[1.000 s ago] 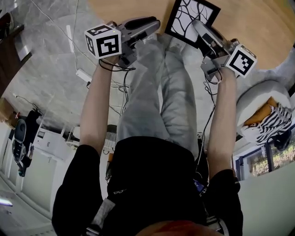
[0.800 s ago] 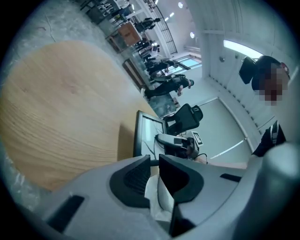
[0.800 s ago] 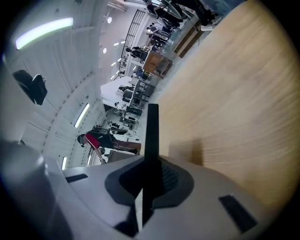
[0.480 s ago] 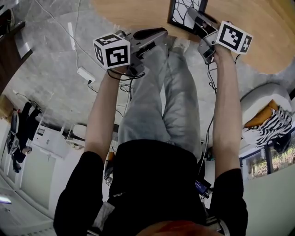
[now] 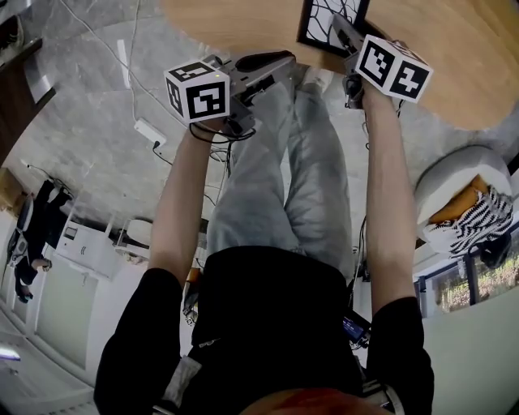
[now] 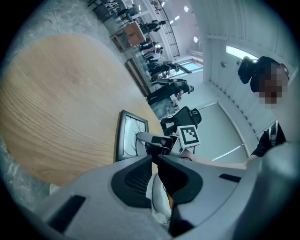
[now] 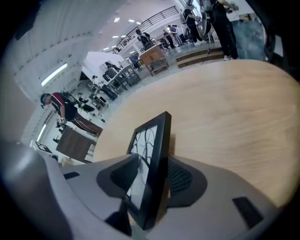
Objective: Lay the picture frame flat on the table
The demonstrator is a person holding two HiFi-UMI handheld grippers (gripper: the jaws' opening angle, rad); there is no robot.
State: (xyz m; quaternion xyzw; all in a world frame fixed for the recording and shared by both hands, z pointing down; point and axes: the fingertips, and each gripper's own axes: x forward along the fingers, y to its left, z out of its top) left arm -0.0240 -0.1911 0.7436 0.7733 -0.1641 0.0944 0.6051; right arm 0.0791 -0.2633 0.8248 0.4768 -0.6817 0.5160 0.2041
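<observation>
The black picture frame (image 5: 324, 18) with a white branching print stands on edge, tilted, on the round wooden table (image 5: 454, 57). My right gripper (image 5: 340, 28) straddles its near corner. In the right gripper view the frame (image 7: 154, 133) sits between the jaws of my right gripper (image 7: 153, 160), which are opening; the left pad stands off the glass. My left gripper (image 5: 284, 61) hovers off the table's edge above the person's legs. Its jaws are closing, nearly together, with nothing between them (image 6: 155, 158). From there the frame (image 6: 126, 138) shows beside the right gripper (image 6: 152, 139).
A white chair with a striped cushion (image 5: 470, 219) stands to the right of the table. A power strip (image 5: 147, 130) and cables lie on the grey floor at the left. People and desks show far off in both gripper views.
My right gripper has carried the frame farther over the table, and its marker cube has turned. The frame stands steeper. My left gripper shifted slightly right, then stayed still.
</observation>
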